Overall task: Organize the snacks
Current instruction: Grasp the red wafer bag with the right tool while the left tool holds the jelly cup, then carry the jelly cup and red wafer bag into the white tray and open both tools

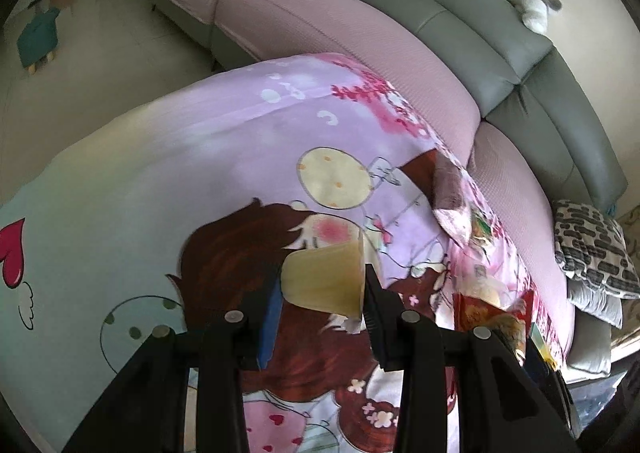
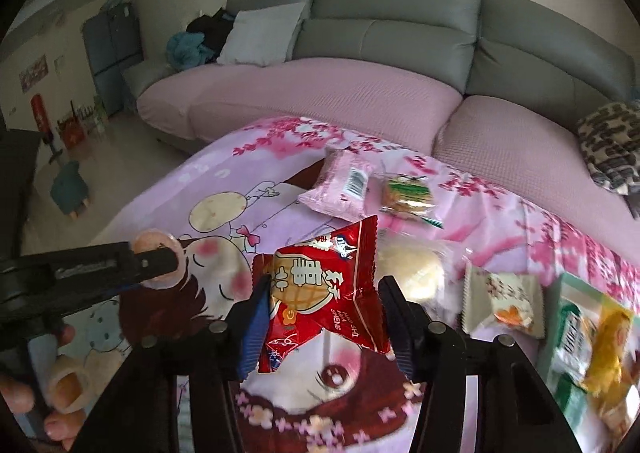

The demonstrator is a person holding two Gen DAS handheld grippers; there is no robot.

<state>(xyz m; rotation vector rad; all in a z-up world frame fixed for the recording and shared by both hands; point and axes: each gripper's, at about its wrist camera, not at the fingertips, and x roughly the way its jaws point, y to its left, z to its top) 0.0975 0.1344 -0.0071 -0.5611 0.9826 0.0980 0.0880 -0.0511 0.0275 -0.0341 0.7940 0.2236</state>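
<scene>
- Red pack (image 2: 320, 293): light, crinkly, slippery; right tool (image 2: 320, 313) clamps its puffed middle.
- Left tool (image 1: 320, 281) clamped on a soft, crushable pastry (image 1: 324, 277).

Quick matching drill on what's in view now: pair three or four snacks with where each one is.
Things:
1. red packet
2. jelly cup
3. pink packet
4. round bun

Places:
A. far on the cloth, beside the green-striped cracker pack
B. between the left gripper fingers
C. on the cloth just behind the red packet
D. between the right gripper fingers

Pairs: 1-D, 2-B, 3-A, 4-C
</scene>
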